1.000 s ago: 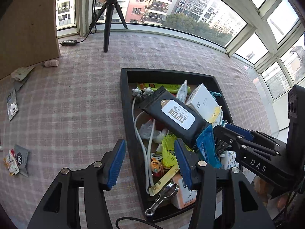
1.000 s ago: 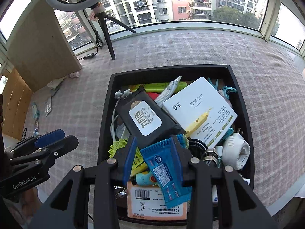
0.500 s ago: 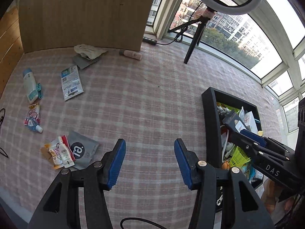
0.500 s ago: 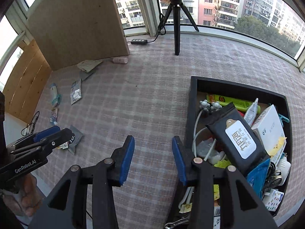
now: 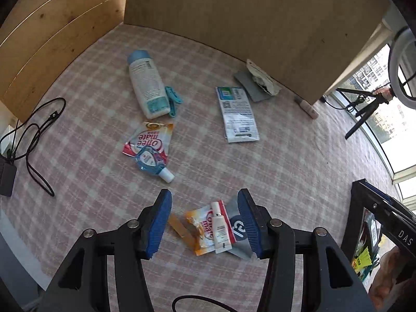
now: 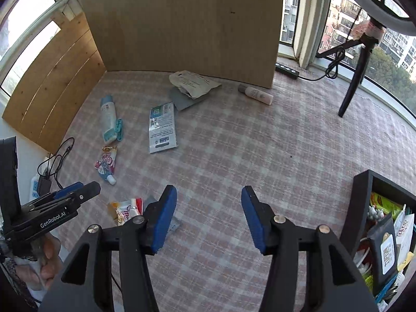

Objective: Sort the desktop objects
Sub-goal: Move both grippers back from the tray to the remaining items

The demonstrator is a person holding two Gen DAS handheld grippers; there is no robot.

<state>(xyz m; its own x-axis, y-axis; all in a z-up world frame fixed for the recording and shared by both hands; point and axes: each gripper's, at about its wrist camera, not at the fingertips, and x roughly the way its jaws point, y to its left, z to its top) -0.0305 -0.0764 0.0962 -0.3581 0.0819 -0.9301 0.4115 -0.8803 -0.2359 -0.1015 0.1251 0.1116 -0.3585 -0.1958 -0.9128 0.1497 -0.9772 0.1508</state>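
Left gripper (image 5: pixel 205 219) spread over crinkly foil sachets (image 5: pixel 202 230), lower centre; right gripper (image 6: pixel 209 215) opening, empty, above checked woven cloth (image 6: pixel 234 143)

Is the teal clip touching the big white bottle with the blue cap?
Touching. In the left wrist view the teal clip lies tight against the lower side of the white bottle, with no cloth visible between them.

"GenRobot.AI" on left gripper (image 6: pixel 56 195), "DAS" on right gripper (image 5: pixel 384 215) (sachet (image 5: pixel 149 140): "mate")
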